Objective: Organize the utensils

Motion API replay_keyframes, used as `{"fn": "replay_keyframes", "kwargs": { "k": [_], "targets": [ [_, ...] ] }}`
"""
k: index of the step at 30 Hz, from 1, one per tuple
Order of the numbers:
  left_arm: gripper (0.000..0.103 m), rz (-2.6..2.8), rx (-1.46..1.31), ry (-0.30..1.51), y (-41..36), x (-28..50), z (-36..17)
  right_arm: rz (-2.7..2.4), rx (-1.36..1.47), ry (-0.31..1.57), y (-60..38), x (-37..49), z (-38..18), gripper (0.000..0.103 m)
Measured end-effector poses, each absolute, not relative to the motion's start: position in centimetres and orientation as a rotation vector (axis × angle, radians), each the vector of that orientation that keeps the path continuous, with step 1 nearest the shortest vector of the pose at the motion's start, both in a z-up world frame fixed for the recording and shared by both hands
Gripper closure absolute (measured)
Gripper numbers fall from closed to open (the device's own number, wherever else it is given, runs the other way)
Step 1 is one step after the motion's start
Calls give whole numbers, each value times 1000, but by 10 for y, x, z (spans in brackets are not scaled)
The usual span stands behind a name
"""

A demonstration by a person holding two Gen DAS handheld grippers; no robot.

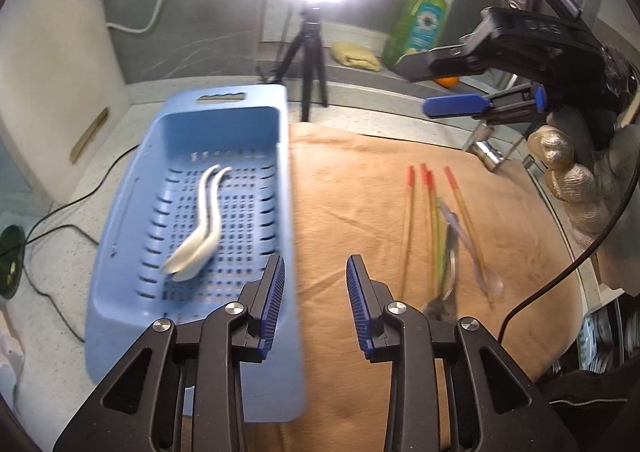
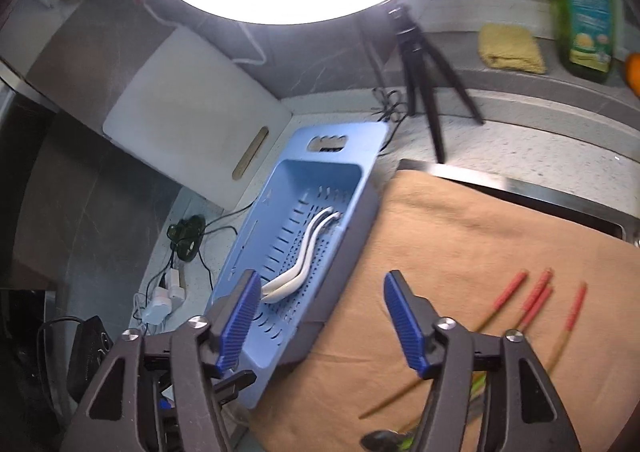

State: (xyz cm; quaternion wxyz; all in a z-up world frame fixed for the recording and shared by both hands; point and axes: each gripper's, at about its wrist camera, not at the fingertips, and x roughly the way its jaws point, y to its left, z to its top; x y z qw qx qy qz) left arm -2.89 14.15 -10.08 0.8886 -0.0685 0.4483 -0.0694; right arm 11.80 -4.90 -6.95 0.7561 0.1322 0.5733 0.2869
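Note:
A blue slotted basket (image 1: pixel 128 212) stands at the left edge of the tan cloth (image 1: pixel 352 192) and holds two white spoons (image 1: pixel 200 228). Red-tipped chopsticks (image 1: pixel 430 204), a blurred purple utensil and a dark metal spoon (image 1: pixel 444 292) lie on the cloth to the right. My left gripper (image 1: pixel 316 292) is open and empty above the basket's right wall. My right gripper (image 1: pixel 448 84) hovers high at the far right, open. In the right wrist view the open right gripper (image 2: pixel 320 316) hangs over the basket (image 2: pixel 340 156), the white spoons (image 2: pixel 304 256) and the chopsticks (image 2: pixel 536 296).
A ring light on a black tripod (image 1: pixel 308 52) stands behind the basket. A white cutting board (image 1: pixel 52 92) leans at the left. A green soap bottle (image 1: pixel 420 12), a yellow sponge (image 1: pixel 356 56) and an orange sit on the back ledge. Cables and plugs (image 2: pixel 168 292) lie left of the basket.

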Motion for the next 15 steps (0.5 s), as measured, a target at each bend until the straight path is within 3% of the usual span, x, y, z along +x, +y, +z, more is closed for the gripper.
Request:
{"fn": "replay_keyframes", "kwargs": {
  "k": [4,7,15],
  "targets": [
    [73,-186,-127,936,119,-23,-102,569,270,1191,-90,107,-59,33],
    [73,-217,-110,947,103,-17,-105,515,265,1175,-122,100,-58,24],
    [73,-287,-79,983,64,0,-116,380,281,1227,-194,86,-76,24]
  ]
}}
